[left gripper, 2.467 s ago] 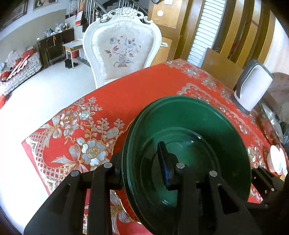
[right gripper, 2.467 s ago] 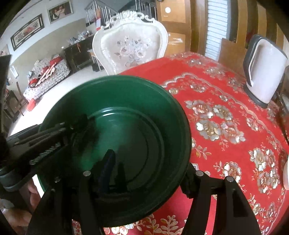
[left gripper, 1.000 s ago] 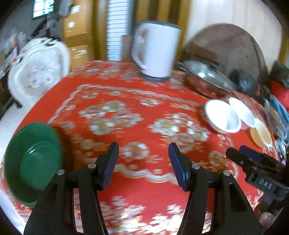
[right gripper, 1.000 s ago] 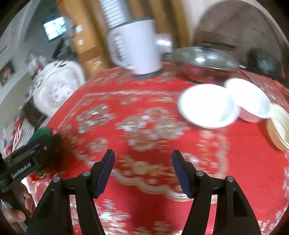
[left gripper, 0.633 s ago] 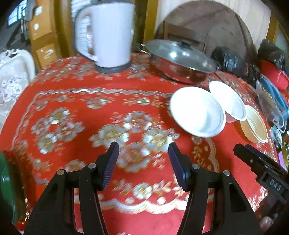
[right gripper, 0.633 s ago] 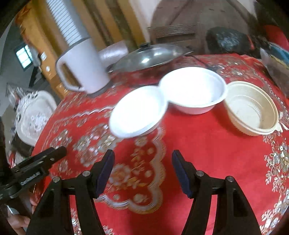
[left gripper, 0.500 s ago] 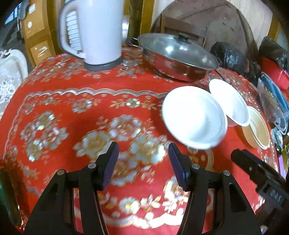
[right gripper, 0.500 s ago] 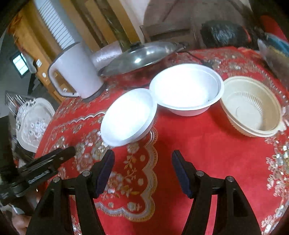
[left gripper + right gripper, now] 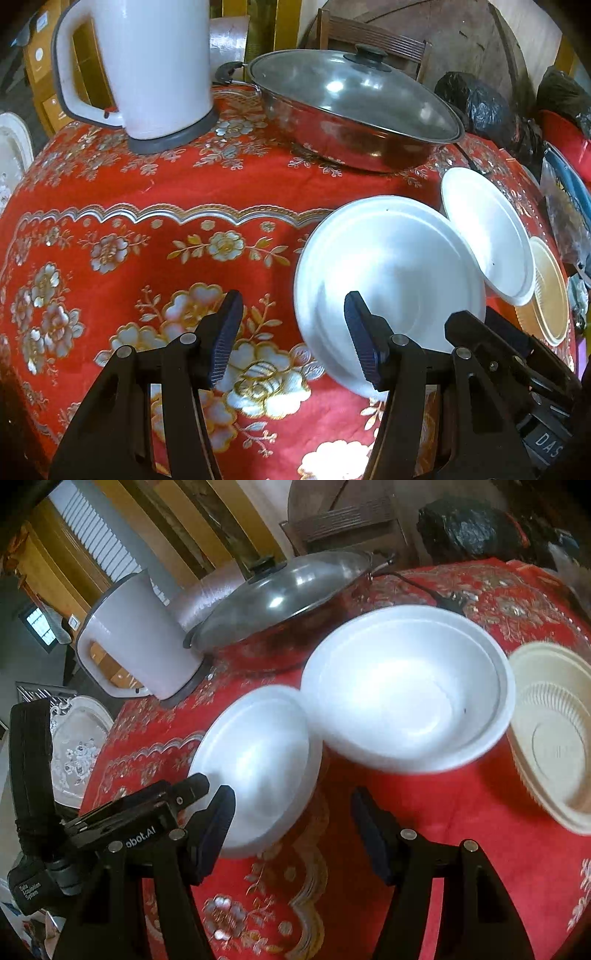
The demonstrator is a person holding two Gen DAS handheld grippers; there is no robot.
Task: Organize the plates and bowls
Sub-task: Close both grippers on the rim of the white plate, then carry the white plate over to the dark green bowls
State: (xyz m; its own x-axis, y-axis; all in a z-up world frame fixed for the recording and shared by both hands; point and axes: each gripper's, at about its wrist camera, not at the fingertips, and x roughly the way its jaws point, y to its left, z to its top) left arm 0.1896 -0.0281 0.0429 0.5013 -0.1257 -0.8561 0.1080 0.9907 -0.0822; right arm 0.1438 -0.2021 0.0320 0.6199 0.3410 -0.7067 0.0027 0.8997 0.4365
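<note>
The left tongs [image 9: 291, 332] hang released over the bench [image 9: 147, 192], which wears a glossy red cloth printed with silver and gold flowers. From the right wrist view their black body reads "obot.AI" (first letters hidden), with a small label lower down, too blurred to read fully. At far left stands a smooth white kettle [image 9: 147, 66] on a grey base. Beside it sits a shiny steel wok [image 9: 354, 125] under a domed lid with a black knob. Next, the matte white foam plate [image 9: 258, 768] lies just ahead of both tongs, touching the round white foam bowl [image 9: 410, 690]. Farthest right is a ribbed cream plastic bowl [image 9: 554, 746]. The right tongs [image 9: 291, 830] are also released, gripping nothing; "DAS" shows on their body.
</note>
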